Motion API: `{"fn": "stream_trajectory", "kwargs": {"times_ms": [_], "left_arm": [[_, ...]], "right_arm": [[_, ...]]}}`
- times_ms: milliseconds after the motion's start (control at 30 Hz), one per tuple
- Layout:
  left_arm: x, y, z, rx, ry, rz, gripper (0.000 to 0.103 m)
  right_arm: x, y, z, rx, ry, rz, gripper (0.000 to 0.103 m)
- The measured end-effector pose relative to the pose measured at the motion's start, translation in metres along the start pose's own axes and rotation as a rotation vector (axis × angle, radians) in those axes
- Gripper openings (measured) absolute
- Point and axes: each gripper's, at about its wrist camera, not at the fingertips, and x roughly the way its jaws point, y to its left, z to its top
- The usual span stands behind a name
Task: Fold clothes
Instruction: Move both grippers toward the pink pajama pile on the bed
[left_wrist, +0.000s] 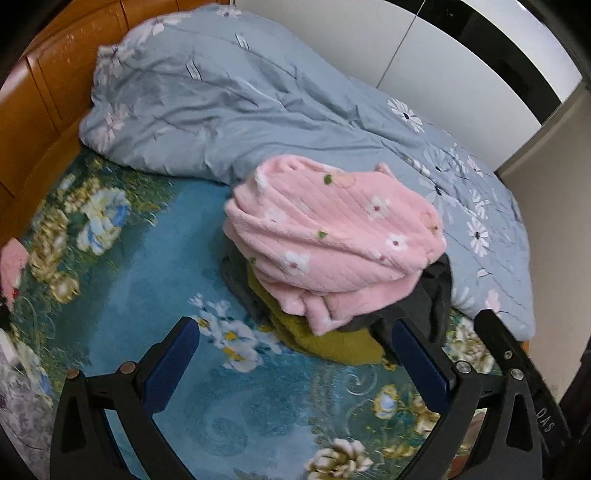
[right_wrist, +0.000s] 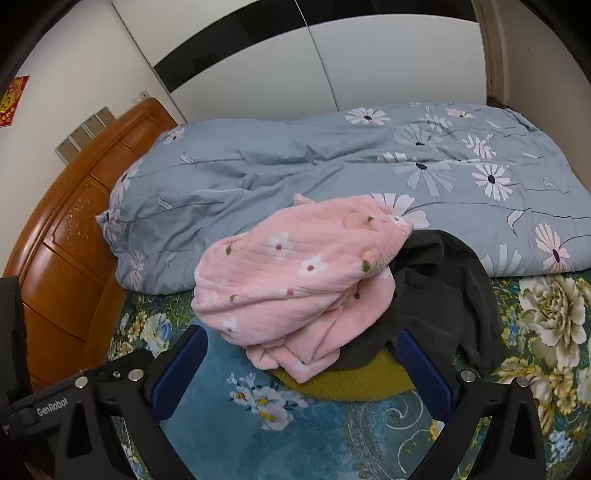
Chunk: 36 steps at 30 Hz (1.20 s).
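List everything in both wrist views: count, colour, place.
pink garment: 1, pink with flowers, top of pile
dark garment: 1, dark grey, under and right of the pink one
yellow-green garment: 1, olive, bottom of pile
quilt: 1, grey-blue with daisies, behind pile
bedsheet: 1, teal floral, under everything
headboard: 1, orange wood, left
wardrobe: 1, white and black, behind bed
left gripper: 1, black, blue pads, jaws open, empty
right gripper: 1, same, jaws open, empty

Pile: pink floral garment (left_wrist: 332, 236) tops dark garment (left_wrist: 436, 295) and olive garment (left_wrist: 332, 343)
Far: grey-blue duvet (left_wrist: 229, 103)
Near: left gripper (left_wrist: 291, 354) wide apart, empty
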Motion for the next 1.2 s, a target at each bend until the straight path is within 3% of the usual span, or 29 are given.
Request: {"fn": "stream_trajectory", "kwargs": {"times_ms": [133, 633, 1200], "left_arm": [[0.006, 0.001, 0.002, -0.034, 0.005, -0.015, 0.103], [0.019, 0.001, 0.013, 0.000, -0.061, 0.003, 0.103], [0.053, -0.010, 0.029, 0.030, -0.012, 0.061, 0.103]], "right_arm": [[0.000, -0.008, 0.005, -0.004, 0.018, 0.012, 0.103], [0.023, -0.011, 0.014, -0.013, 0.066, -0.003, 0.103], [0.068, -0.029, 0.019, 0.044, 0.146, 0.037, 0.103]]}}
